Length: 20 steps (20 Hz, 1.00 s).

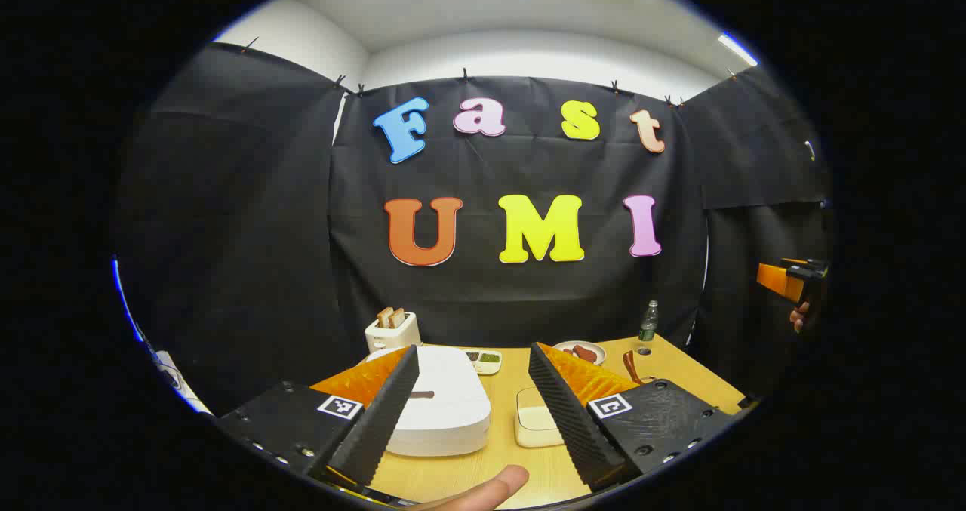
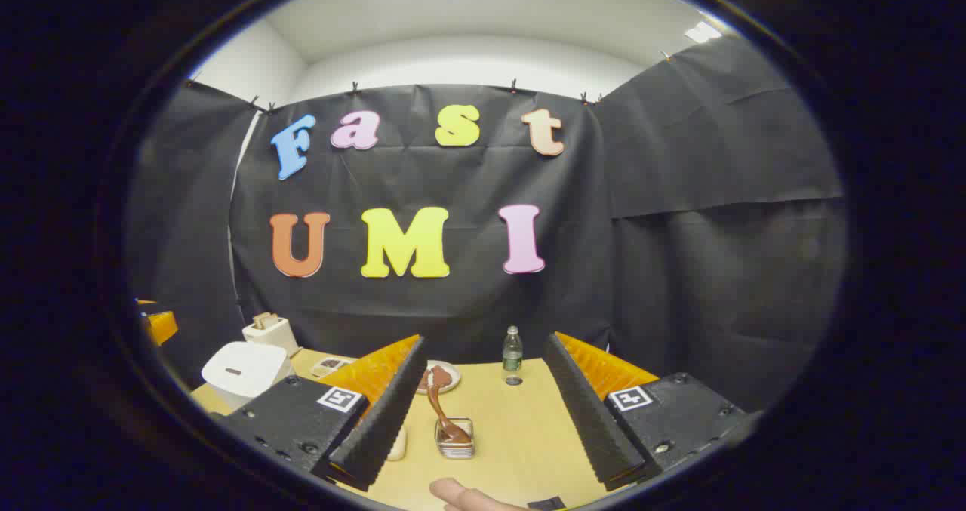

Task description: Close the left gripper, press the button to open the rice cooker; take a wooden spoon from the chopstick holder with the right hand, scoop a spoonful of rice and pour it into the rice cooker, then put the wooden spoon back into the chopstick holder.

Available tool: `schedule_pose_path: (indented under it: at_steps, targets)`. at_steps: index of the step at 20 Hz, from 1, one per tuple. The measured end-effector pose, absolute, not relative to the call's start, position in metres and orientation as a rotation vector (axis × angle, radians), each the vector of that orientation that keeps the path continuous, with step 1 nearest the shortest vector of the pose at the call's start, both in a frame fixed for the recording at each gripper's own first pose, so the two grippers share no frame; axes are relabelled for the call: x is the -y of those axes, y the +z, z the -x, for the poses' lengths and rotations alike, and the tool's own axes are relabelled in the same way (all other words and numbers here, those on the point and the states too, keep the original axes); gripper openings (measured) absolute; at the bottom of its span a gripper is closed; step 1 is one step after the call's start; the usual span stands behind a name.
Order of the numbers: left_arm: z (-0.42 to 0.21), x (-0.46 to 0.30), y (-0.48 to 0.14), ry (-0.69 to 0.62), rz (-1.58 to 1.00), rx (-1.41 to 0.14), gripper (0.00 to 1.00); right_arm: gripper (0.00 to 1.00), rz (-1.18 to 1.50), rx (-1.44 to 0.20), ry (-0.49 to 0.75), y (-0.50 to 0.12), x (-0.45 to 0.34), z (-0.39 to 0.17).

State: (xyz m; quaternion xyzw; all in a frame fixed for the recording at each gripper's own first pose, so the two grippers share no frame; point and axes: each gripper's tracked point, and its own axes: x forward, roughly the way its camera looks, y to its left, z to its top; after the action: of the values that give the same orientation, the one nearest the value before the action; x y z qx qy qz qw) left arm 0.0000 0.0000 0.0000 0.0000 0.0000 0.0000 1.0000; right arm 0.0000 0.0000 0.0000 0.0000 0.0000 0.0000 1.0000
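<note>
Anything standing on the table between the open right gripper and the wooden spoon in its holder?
No. In the right gripper view, only bare table separates the right gripper from the wooden spoon in the chopstick holder.

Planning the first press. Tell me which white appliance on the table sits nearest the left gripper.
The rice cooker, the wide flat-lidded white box right ahead of the left gripper. The toaster is smaller, with bread sticking up, and stands farther back by the wall.

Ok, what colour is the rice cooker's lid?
White, with a small dark mark on top of the rice cooker; clearest in the left gripper view.
</note>
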Motion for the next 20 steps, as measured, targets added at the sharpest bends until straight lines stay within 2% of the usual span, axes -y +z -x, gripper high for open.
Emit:
schedule_pose_path:
  at_steps: [1,15,16,17,20]
  targets:
    - [0.0,-0.001,0.0,-0.001,0.009,0.0,0.93,1.0,0.001,-0.005,-0.007,-0.001,0.003,-0.002]
    - [-0.013,-0.017,-0.008,0.007,0.014,-0.004,0.92,1.0,-0.041,-0.02,0.007,-0.013,0.005,-0.011]
    - [-0.017,-0.021,-0.011,0.013,0.014,-0.011,0.88,1.0,-0.046,-0.017,0.009,-0.016,0.005,-0.011]
    - [-0.021,-0.022,-0.014,0.007,0.01,-0.021,0.8,1.0,-0.05,-0.016,0.011,-0.017,0.006,-0.011]
    - [-0.033,-0.025,-0.022,-0.01,0.016,-0.032,0.64,1.0,-0.066,-0.017,0.018,-0.024,0.009,-0.015]
